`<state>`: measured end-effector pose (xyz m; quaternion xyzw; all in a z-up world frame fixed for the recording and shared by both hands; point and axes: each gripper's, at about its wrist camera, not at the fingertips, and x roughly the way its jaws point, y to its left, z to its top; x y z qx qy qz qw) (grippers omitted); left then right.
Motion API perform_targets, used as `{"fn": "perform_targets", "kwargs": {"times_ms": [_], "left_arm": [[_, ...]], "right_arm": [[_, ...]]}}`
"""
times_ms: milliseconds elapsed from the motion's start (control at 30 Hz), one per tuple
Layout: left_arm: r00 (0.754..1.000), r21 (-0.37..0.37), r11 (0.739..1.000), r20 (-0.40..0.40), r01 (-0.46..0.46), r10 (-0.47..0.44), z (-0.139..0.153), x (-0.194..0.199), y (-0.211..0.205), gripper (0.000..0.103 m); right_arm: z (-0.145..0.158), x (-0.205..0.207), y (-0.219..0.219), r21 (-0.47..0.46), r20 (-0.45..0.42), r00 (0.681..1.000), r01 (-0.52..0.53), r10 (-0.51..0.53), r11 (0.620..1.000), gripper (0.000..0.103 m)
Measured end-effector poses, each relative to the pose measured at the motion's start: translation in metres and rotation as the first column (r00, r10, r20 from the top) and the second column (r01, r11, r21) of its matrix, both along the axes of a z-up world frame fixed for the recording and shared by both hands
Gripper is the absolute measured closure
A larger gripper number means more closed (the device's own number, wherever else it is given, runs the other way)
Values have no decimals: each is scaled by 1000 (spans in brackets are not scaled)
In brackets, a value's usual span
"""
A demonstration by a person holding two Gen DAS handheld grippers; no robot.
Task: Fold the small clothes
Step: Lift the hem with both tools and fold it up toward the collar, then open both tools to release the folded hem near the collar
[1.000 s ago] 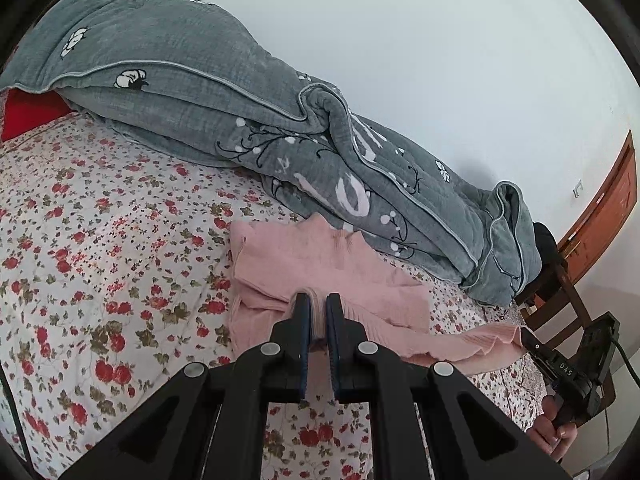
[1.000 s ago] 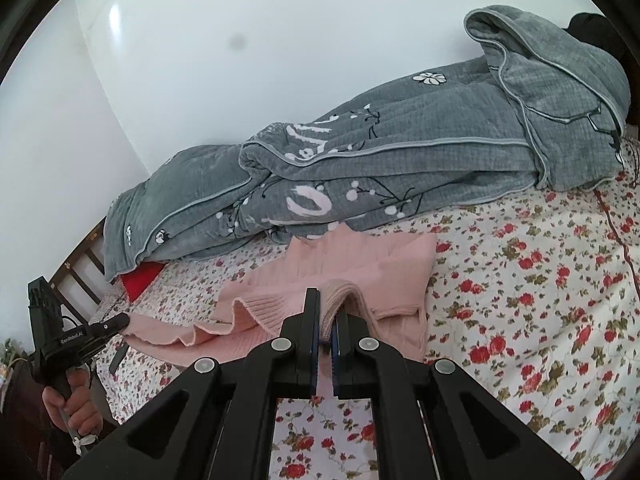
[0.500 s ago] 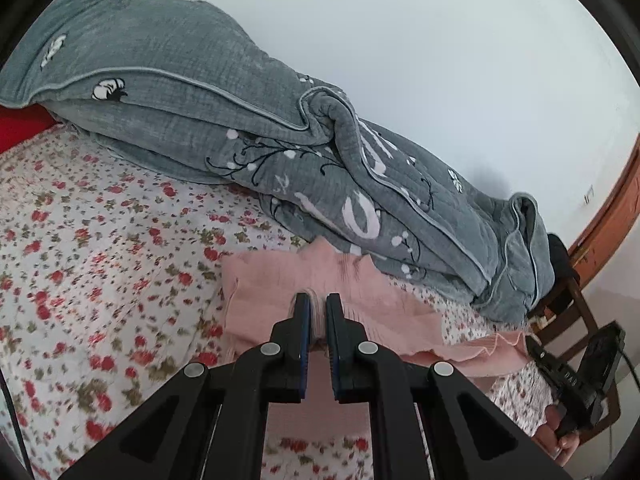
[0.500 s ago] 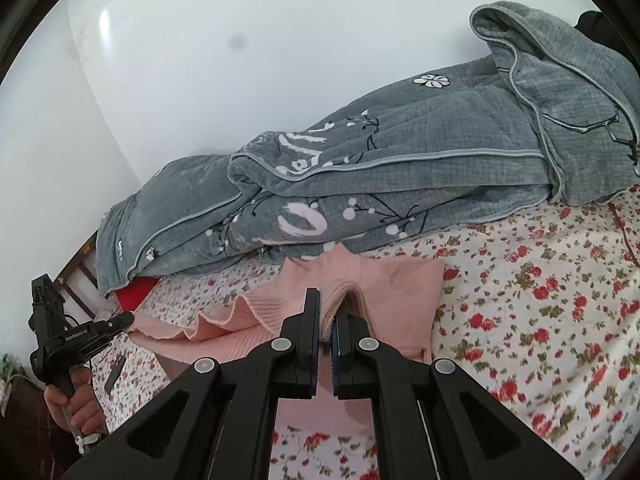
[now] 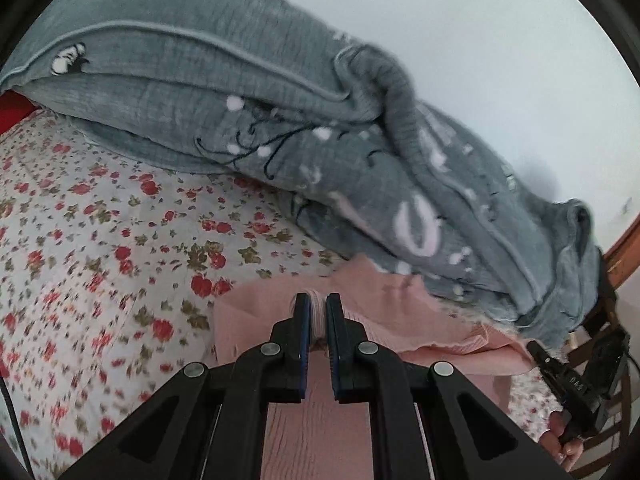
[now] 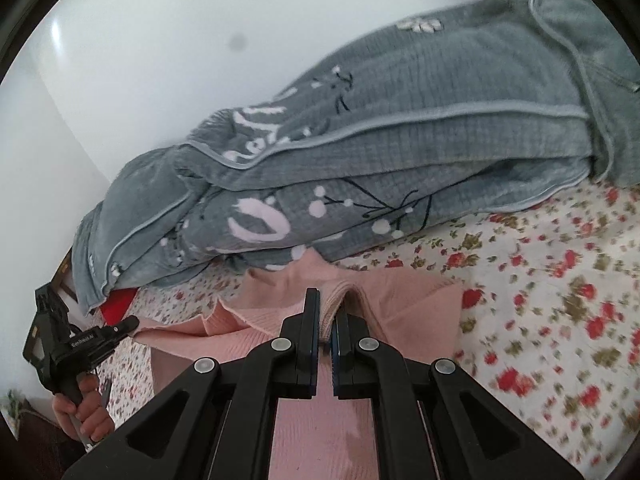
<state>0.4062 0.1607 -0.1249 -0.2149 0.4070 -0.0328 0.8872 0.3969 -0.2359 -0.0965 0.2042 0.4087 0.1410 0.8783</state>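
Observation:
A pink knit sweater [image 5: 256,316] lies on the floral bedsheet, close to the grey quilt. My left gripper [image 5: 316,304] is shut on a bunched edge of the sweater, and pink ribbing shows between its blue pads. My right gripper [image 6: 328,300] is shut on another ribbed edge of the pink sweater [image 6: 412,300]. Each gripper also shows in the other's view, held by a hand: the right gripper [image 5: 540,354] at the lower right, the left gripper [image 6: 130,324] at the lower left. The sweater stretches between them.
A bulky grey quilt [image 5: 248,96] with white flowers runs along the wall behind the sweater. The floral sheet [image 5: 80,264] spreads to the left in the left wrist view. A red pillow [image 6: 116,306] peeks from under the quilt. A wooden chair [image 5: 600,328] stands at the bed's end.
Both grippers have carried the sweater's edges forward toward the quilt and lower. The quilt now looms larger, and the sweater's far edge lies against it.

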Motion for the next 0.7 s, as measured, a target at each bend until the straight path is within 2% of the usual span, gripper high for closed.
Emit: {"fn": "perform_targets", "kwargs": {"times_ms": [167,333,400,433,467,500,567,633,700], "left_arm": [[994,4,1000,-106,-29,29,-39,42,3,94],[989,31,999,-144,-30,34,-62,61,3,92],[988,40,999,-150,-28,34,-65,64,5,77],[988,44,998,-150,-34,40,-65,62,8,60],[989,42,998,-139,-40,45,-64,60,12,51],[991,38,998,-124,-42,46,-62,57,14,51],[994,25,999,-107,-22,24,-57,52,16,49],[995,14,1000,-98,-4,5,-54,47,16,47],[995,29,1000,-99,8,-5,-54,46,11,47]], "right_arm": [[-43,47,7,-42,-94,995,17,-20,999,98],[-82,72,11,-72,-157,987,22,-33,997,95],[-87,73,7,-59,-168,985,31,-41,998,89],[-87,73,4,-41,-167,985,33,-39,999,87],[-84,70,2,-39,-157,987,35,-41,999,80],[-79,68,0,-52,-137,989,43,-50,998,69],[-60,55,-2,-124,-48,996,64,-71,990,53],[-44,46,0,-178,31,997,70,-66,982,51],[-40,44,6,-204,50,998,47,-38,978,50]]}}
